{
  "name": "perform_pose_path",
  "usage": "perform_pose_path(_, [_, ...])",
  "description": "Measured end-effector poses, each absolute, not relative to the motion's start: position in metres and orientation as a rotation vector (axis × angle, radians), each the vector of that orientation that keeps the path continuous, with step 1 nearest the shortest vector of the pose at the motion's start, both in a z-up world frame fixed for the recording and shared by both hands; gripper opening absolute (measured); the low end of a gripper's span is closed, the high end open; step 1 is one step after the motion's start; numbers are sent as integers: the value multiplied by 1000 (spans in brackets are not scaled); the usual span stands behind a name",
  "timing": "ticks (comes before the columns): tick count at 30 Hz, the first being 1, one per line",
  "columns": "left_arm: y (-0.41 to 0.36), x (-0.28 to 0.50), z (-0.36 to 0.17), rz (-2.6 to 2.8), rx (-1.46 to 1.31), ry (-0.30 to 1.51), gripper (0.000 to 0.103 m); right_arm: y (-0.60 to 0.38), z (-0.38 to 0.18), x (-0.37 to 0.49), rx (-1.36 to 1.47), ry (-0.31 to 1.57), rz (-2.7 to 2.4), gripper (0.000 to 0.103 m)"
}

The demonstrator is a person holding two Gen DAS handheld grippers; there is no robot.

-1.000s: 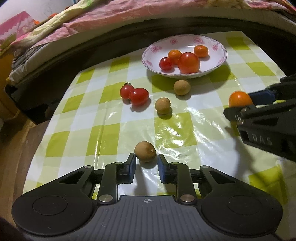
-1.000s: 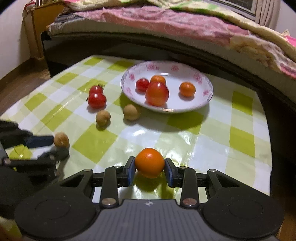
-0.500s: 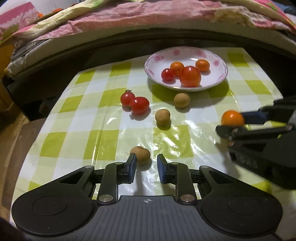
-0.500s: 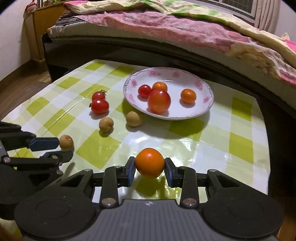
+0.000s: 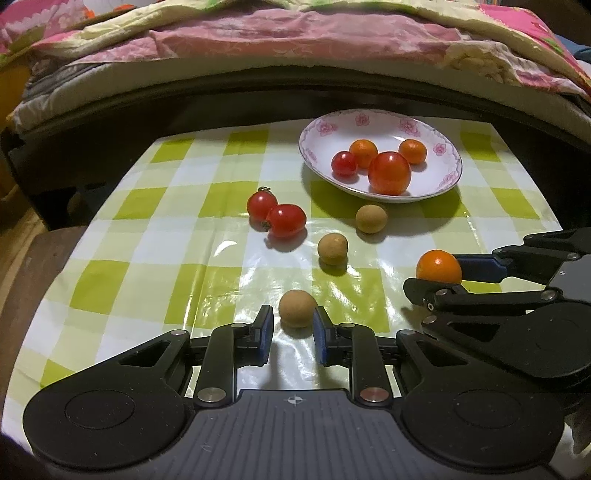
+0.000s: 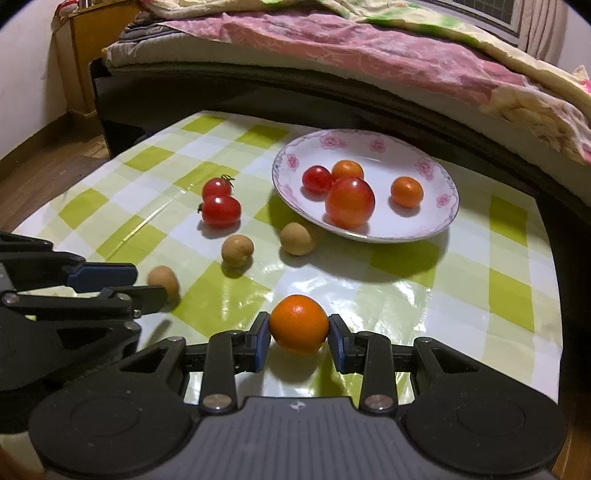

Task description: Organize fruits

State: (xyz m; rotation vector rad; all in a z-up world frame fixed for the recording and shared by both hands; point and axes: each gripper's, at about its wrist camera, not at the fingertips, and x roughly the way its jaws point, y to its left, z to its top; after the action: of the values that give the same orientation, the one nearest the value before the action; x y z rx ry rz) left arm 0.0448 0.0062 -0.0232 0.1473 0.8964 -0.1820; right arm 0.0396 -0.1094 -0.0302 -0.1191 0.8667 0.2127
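A white flowered plate (image 5: 443, 177) (image 6: 436, 225) holds two tomatoes and two small oranges. Two red tomatoes (image 5: 282, 218) (image 6: 219, 206) and two brown longans (image 5: 332, 249) (image 6: 237, 251) lie loose on the checked cloth. My left gripper (image 5: 292, 325) is open around a third longan (image 5: 297, 308) (image 6: 163, 279), with small gaps on both sides. My right gripper (image 6: 298, 332) is shut on an orange (image 6: 298, 323) (image 5: 439, 266) and holds it low over the cloth.
The green and white checked tablecloth (image 5: 147, 236) (image 6: 509, 280) covers a small table. A bed with a pink quilt (image 5: 295, 33) (image 6: 332, 51) runs along the far edge. A wooden floor (image 6: 40, 166) lies to the left.
My left gripper has moved so the near longan sits between its fingers again. My right gripper keeps the orange and has drawn back a little from the plate.
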Motion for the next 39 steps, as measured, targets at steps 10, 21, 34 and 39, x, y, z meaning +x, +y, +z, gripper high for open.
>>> perform_pose_path(10, [4, 48, -19, -186, 142, 883, 30, -112, -24, 42, -92, 858, 207, 36])
perform_pose_path(21, [2, 58, -13, -216, 103, 852, 30, -130, -18, 47, -17, 847, 186, 36])
perform_pose_path(34, [-3, 82, -1, -286, 31, 787, 30, -170, -6, 60, 144, 821, 133, 36])
perform_pose_path(39, [4, 79, 4, -319, 28, 793, 33, -178, 4, 62, 160, 794, 133, 36])
